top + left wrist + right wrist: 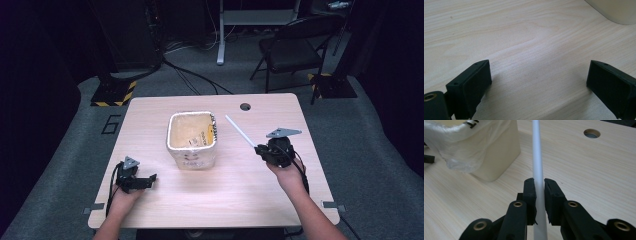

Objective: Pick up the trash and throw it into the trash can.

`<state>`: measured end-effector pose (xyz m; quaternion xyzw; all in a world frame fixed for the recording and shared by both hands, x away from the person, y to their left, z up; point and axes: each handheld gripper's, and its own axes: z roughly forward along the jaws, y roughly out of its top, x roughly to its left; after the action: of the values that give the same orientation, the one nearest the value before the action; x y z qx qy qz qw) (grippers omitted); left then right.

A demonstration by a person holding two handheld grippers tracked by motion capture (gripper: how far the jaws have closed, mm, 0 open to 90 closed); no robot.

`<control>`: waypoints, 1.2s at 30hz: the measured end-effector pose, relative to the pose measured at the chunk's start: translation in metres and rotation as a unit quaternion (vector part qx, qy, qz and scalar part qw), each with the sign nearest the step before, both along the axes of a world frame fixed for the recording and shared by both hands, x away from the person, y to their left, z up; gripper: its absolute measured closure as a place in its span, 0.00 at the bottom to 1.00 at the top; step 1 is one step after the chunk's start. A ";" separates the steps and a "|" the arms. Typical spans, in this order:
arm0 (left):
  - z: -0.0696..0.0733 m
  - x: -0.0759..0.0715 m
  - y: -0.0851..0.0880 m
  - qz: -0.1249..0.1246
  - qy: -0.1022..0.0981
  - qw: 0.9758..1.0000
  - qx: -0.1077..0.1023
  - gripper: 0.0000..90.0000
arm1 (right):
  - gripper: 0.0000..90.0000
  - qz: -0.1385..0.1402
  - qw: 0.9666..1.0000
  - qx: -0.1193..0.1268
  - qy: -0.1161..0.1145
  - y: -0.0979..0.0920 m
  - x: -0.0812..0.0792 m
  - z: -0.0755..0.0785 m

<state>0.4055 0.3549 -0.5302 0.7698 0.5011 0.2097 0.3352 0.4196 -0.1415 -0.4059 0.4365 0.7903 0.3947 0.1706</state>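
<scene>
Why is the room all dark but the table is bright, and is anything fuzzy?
High view: light falls on the table; the room behind stays dim. Left gripper view: the jaws cast soft shadows on the wood. Right gripper view: the white stick looks blurry up close.

A cream-coloured square bin [192, 140] stands upright near the middle of the tabletop [240, 185], its mouth open to the ceiling. A thin clear plastic liner [454, 150] is folded over its rim, crinkled and hanging loosely down the outside; some black lettering shows on the liner at the bin's 3 o'clock edge, too small to read. At about 3 o'clock from the bin, close beside it but not touching, a slim white rod [241, 131] is held clear of the tabletop. It is straight and smooth, pinched near its lower end, its free tip slanting toward 11 o'clock.
</scene>
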 end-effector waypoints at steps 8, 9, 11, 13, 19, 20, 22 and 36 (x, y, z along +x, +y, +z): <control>0.000 0.000 0.000 0.000 0.000 1.000 0.000 0.06 | 0.88 0.010 1.000 0.002 -0.011 0.007 0.001 0.018; 0.000 0.000 0.000 0.000 0.000 1.000 0.000 0.06 | 0.88 0.012 1.000 0.002 -0.010 0.008 0.002 0.020; 0.000 0.000 0.000 0.000 0.000 1.000 0.000 0.06 | 0.89 0.014 1.000 0.002 -0.012 0.010 0.003 0.023; 0.000 0.000 0.000 0.000 0.000 1.000 0.000 0.06 | 0.88 0.017 1.000 0.003 -0.013 0.011 0.003 0.027; 0.000 0.000 0.000 0.000 0.000 1.000 0.000 0.06 | 0.88 0.029 0.999 0.006 -0.013 0.018 0.005 0.036; 0.000 0.000 0.000 0.000 0.000 1.000 0.000 0.06 | 0.88 0.032 0.999 0.006 -0.014 0.019 0.005 0.037; 0.000 0.000 0.000 0.000 0.000 1.000 0.000 0.06 | 0.88 0.037 0.999 0.006 -0.014 0.023 0.005 0.039; 0.000 0.000 0.000 0.000 0.000 1.000 0.001 0.06 | 0.88 0.063 0.998 0.007 -0.011 0.048 0.007 0.039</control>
<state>0.4055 0.3550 -0.5302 0.7703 0.5008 0.2095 0.3347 0.4267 -0.0939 -0.3666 0.3826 0.8113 0.4154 0.1508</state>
